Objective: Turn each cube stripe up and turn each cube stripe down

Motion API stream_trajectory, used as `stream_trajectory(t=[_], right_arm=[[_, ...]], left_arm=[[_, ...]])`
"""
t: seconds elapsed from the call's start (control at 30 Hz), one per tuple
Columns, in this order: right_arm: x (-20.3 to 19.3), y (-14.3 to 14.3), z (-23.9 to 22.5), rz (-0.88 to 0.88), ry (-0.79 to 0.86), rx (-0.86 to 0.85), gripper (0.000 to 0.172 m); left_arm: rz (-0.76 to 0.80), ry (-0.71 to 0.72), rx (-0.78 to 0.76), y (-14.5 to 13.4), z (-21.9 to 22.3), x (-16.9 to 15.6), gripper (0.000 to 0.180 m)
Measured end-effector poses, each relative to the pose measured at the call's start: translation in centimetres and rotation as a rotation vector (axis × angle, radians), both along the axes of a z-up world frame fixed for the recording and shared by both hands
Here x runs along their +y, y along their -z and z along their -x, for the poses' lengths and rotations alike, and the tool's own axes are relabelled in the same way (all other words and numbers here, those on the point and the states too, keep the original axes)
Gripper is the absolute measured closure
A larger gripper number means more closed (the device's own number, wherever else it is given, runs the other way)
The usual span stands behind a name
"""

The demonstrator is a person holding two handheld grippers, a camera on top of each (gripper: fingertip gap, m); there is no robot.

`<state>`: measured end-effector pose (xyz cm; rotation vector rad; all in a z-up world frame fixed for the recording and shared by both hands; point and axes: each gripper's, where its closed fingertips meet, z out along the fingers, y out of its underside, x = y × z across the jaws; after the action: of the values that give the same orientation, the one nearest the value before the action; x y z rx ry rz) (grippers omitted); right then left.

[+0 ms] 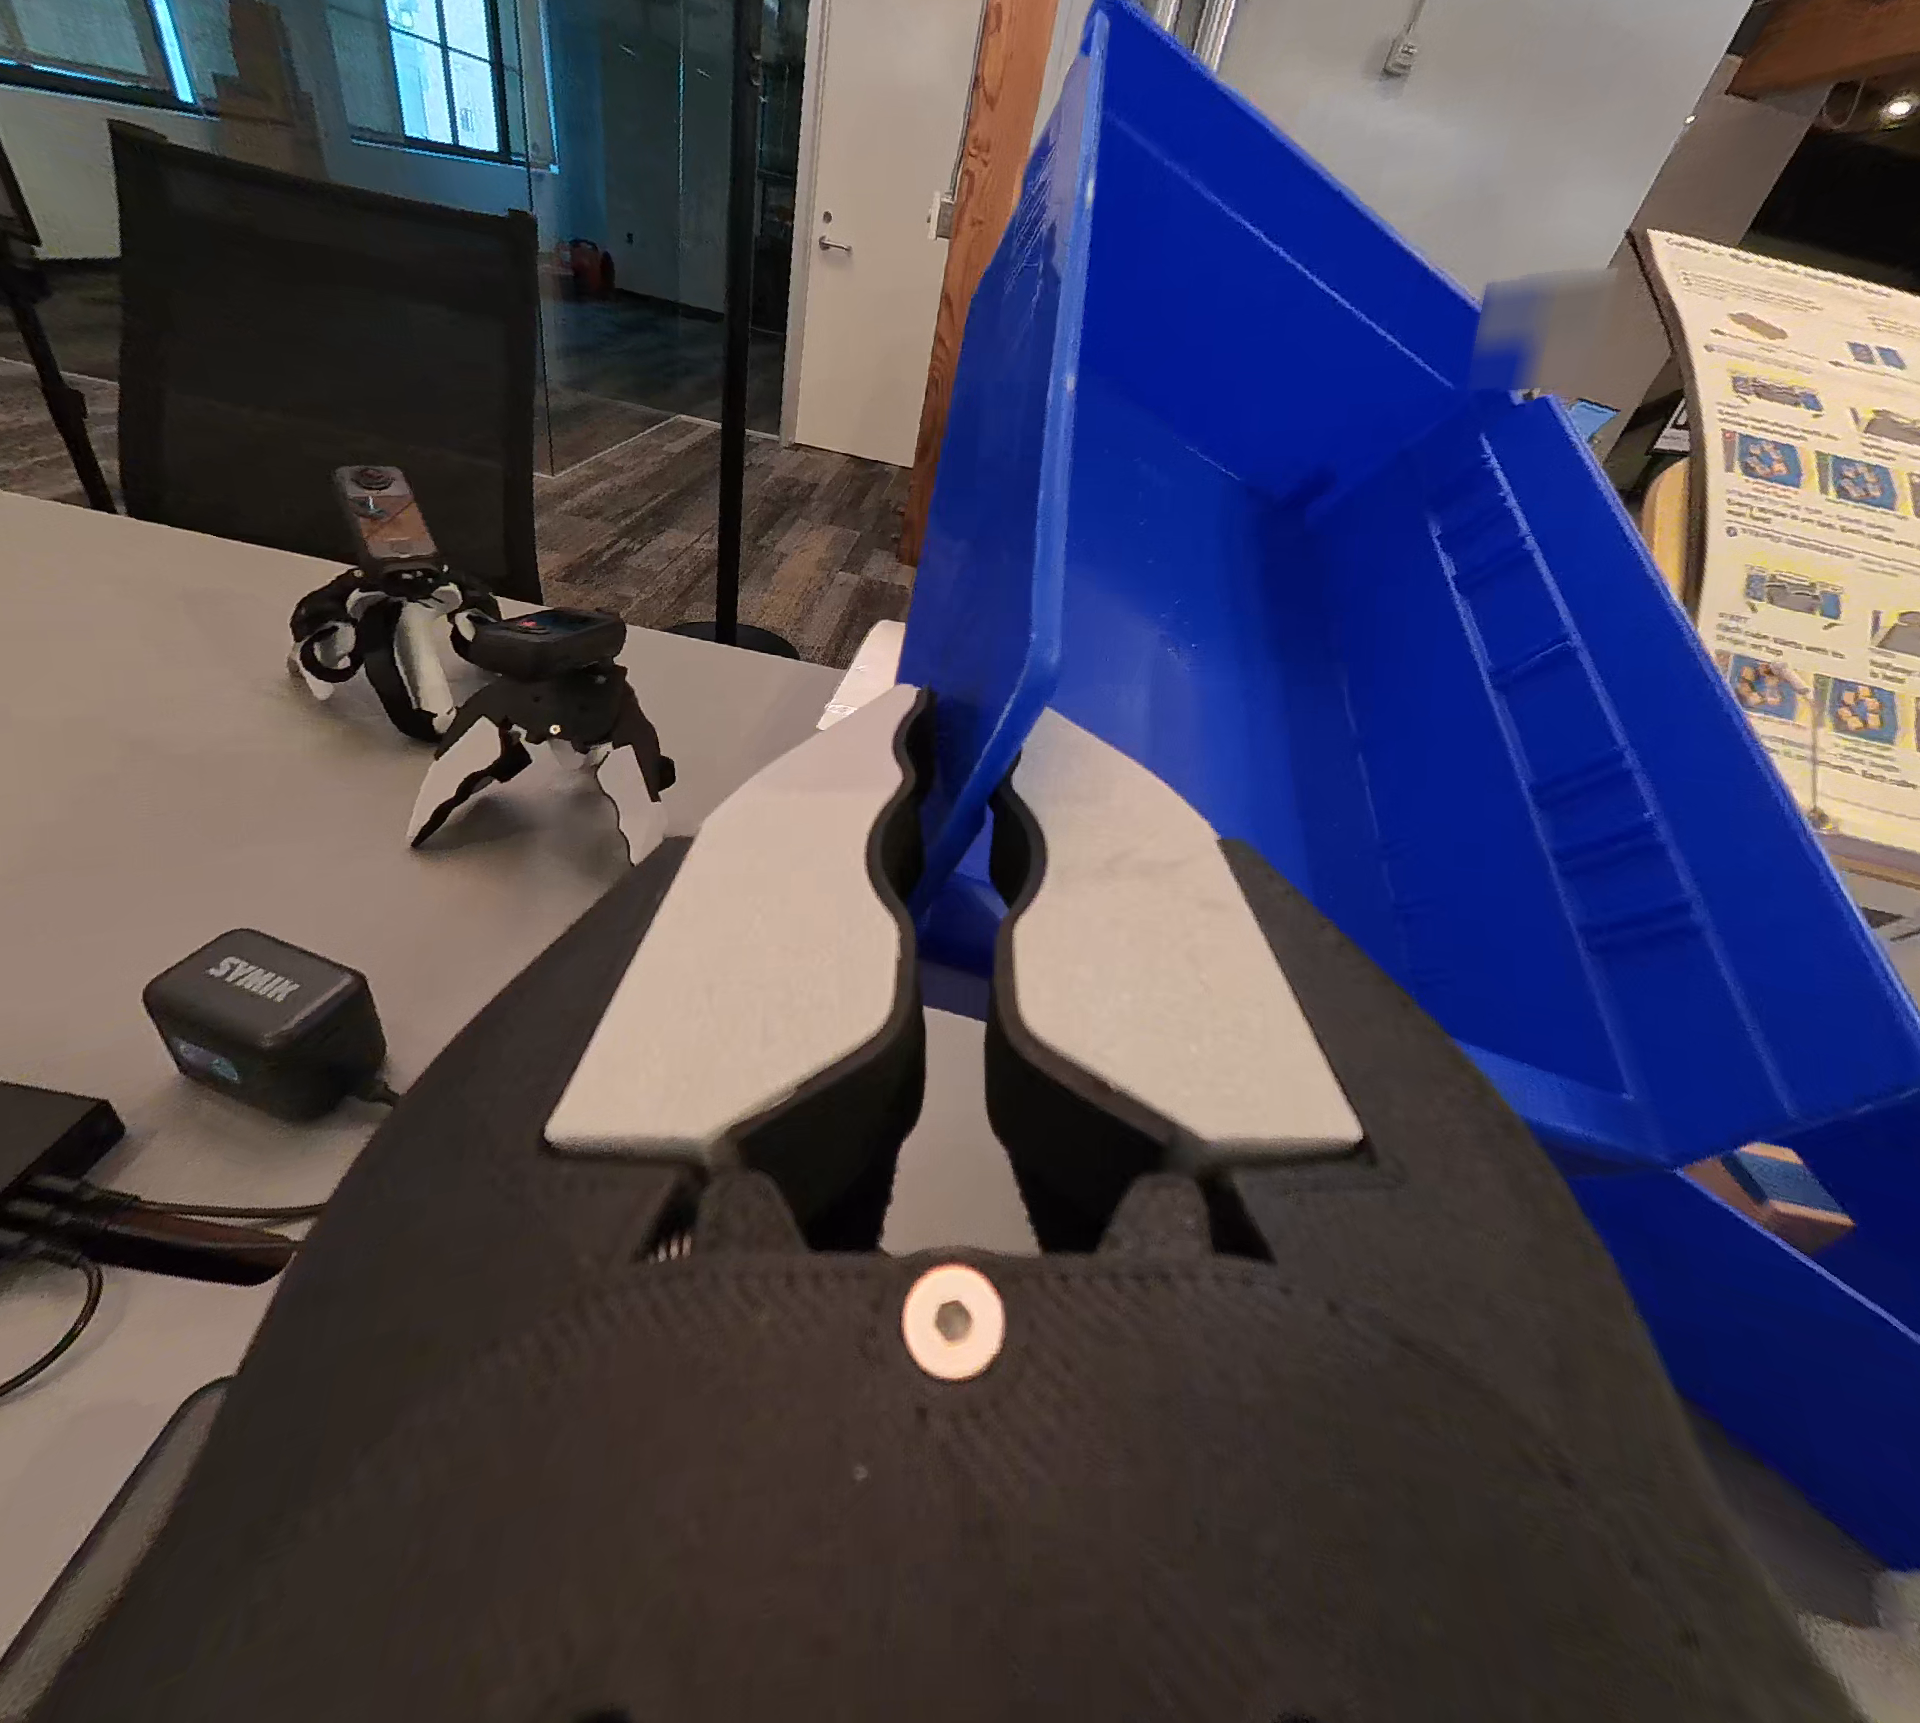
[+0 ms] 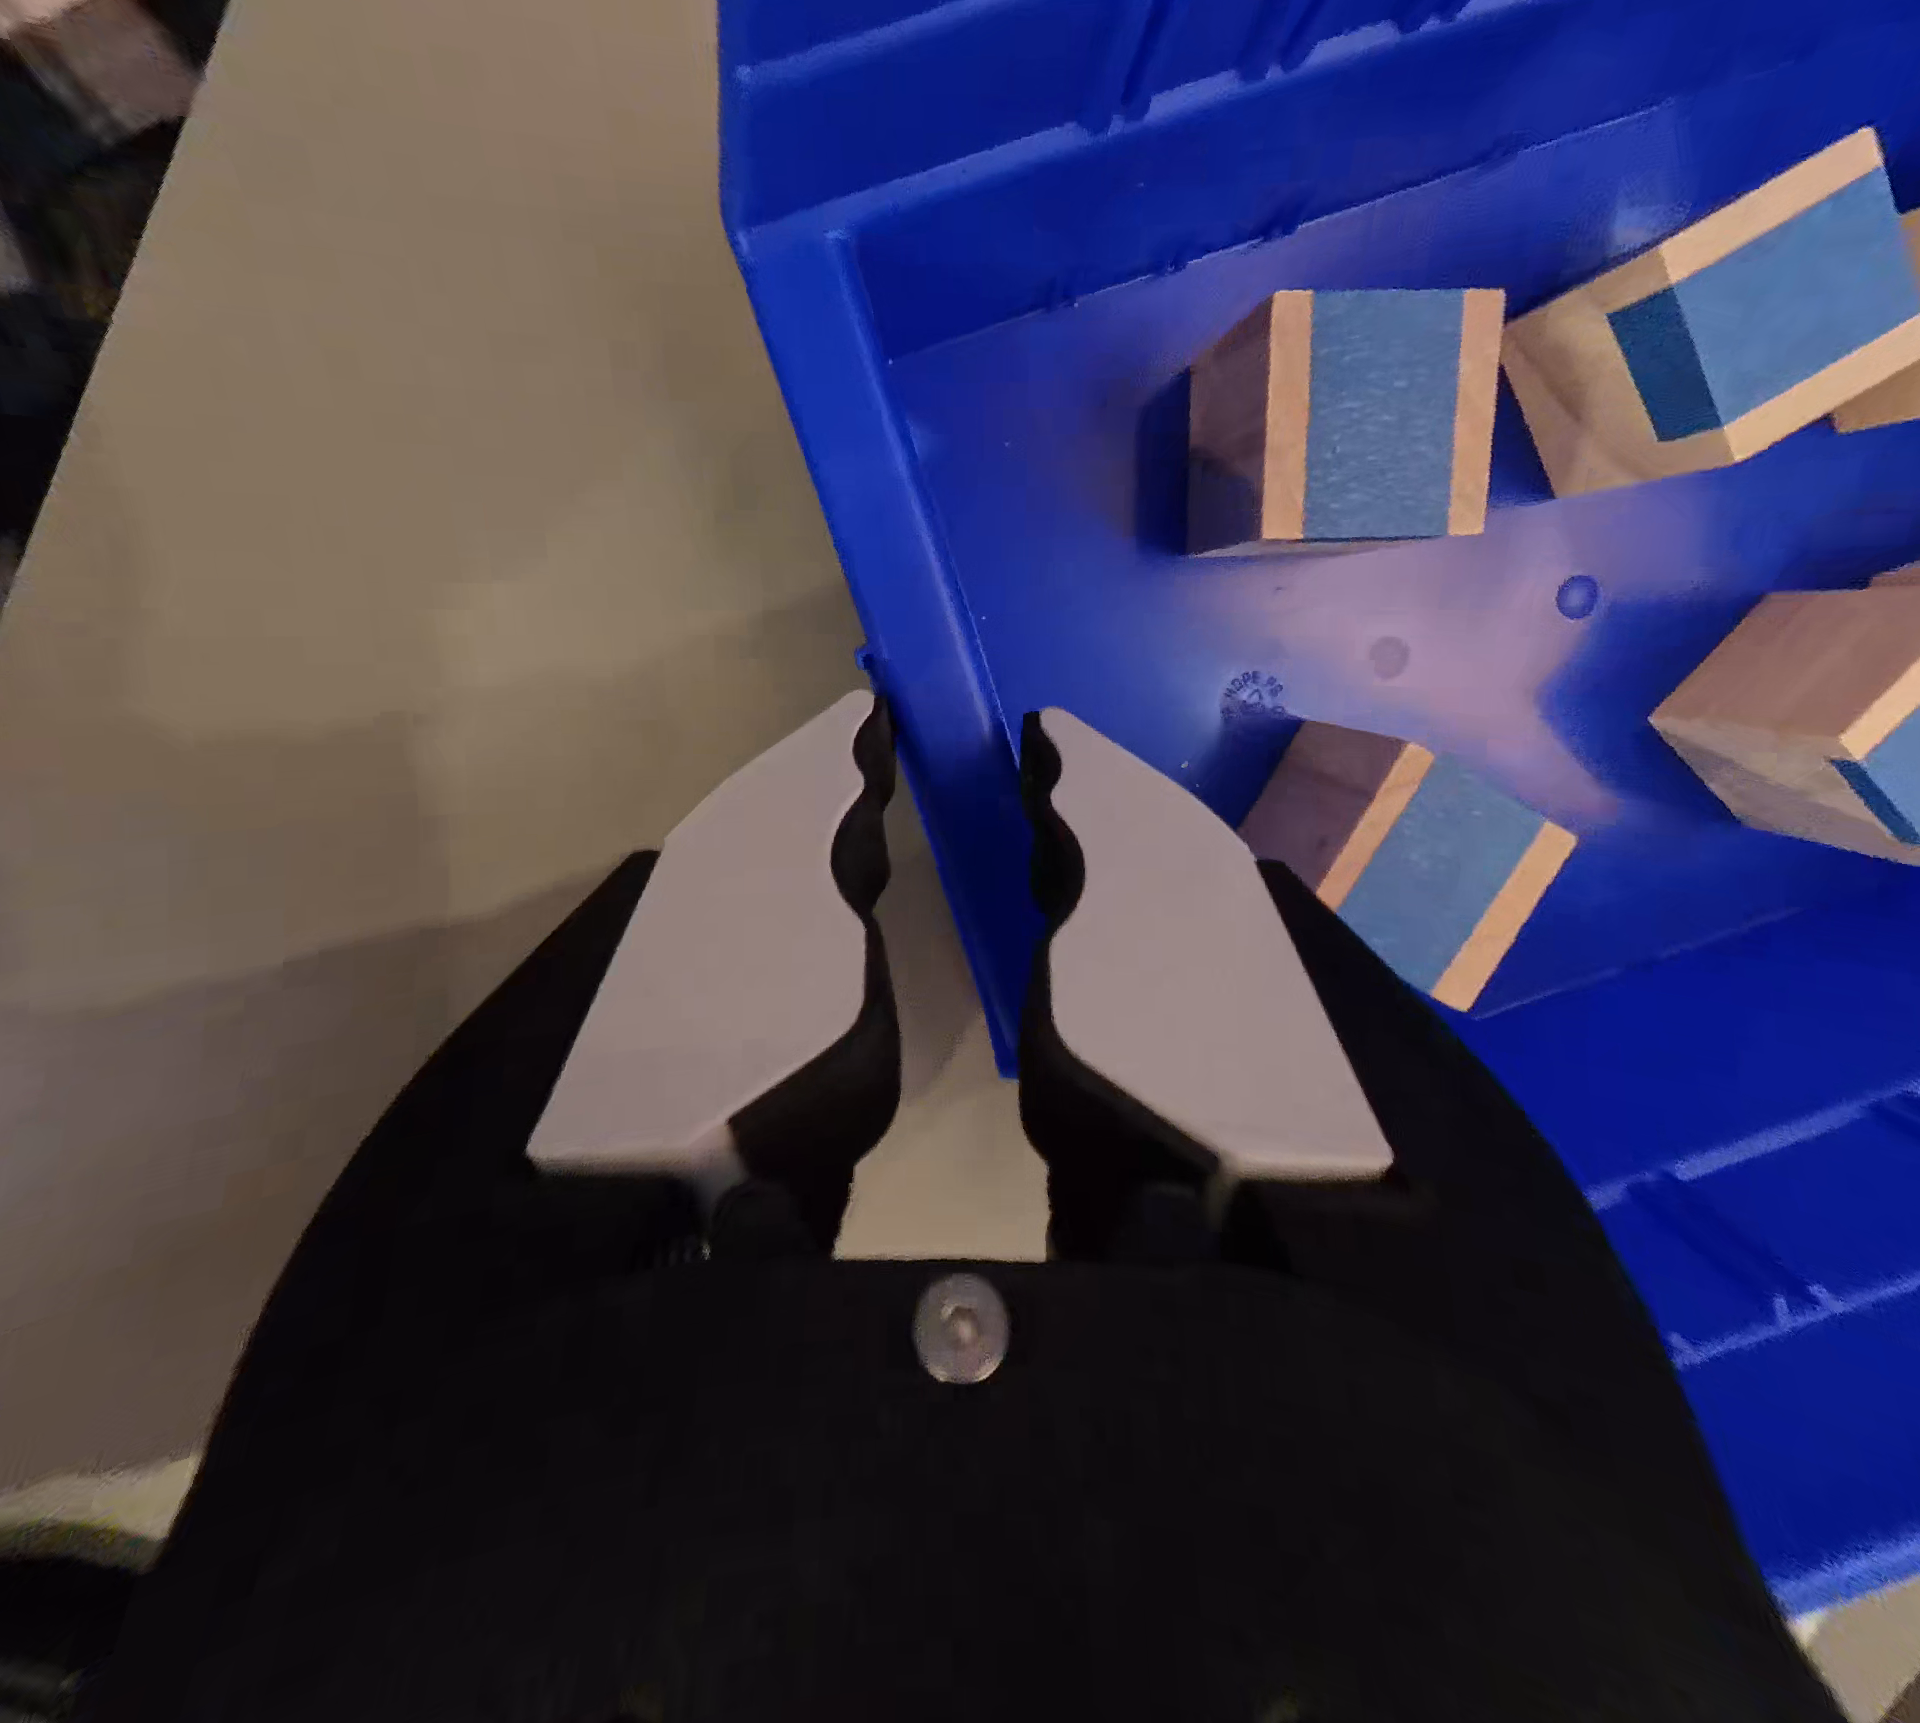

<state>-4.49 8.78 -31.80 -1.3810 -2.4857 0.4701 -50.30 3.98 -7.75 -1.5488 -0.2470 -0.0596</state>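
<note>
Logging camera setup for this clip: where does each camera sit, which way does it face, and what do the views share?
Left wrist view: on the left gripper, looking across the grey table into the office; its fingers clamp the rim of a tilted, empty blue bin.
Right wrist view: on the right gripper, looking down at the wall of a blue bin with striped cubes; its fingers straddle that wall.
Shared: the table and blue bins.

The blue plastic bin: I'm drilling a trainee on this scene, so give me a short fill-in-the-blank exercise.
1. The left tongs are shut on the wall of the ___ plastic bin.
2. The wooden cubes in the bin carry a stripe coloured ___.
3. A spare black-and-white gripper rests on the grey ___.

Missing: blue; blue; table
</note>
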Motion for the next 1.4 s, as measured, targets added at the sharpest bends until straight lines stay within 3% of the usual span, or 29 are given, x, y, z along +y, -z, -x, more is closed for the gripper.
stream_trajectory(t=[0.23, 0.63, 1.4], right_arm=[[3.1, 0.0, 7.0, -0.001, 0.168, 0.019, 0.150], [7.9, 0.0, 14.9, -0.014, 0.504, 0.050, 0.150], [15.3, 0.0, 22.2, -0.051, 0.742, 0.076, 0.149]], left_arm=[[0.009, -0.016, -0.011, 0.9, 0.7, 0.2, 0.172], [0.006, -0.014, -0.041, 2.1, 1.6, 0.8, 0.172], [-0.101, -0.071, -0.131, 1.6, 4.5, -1.3, 0.171]])
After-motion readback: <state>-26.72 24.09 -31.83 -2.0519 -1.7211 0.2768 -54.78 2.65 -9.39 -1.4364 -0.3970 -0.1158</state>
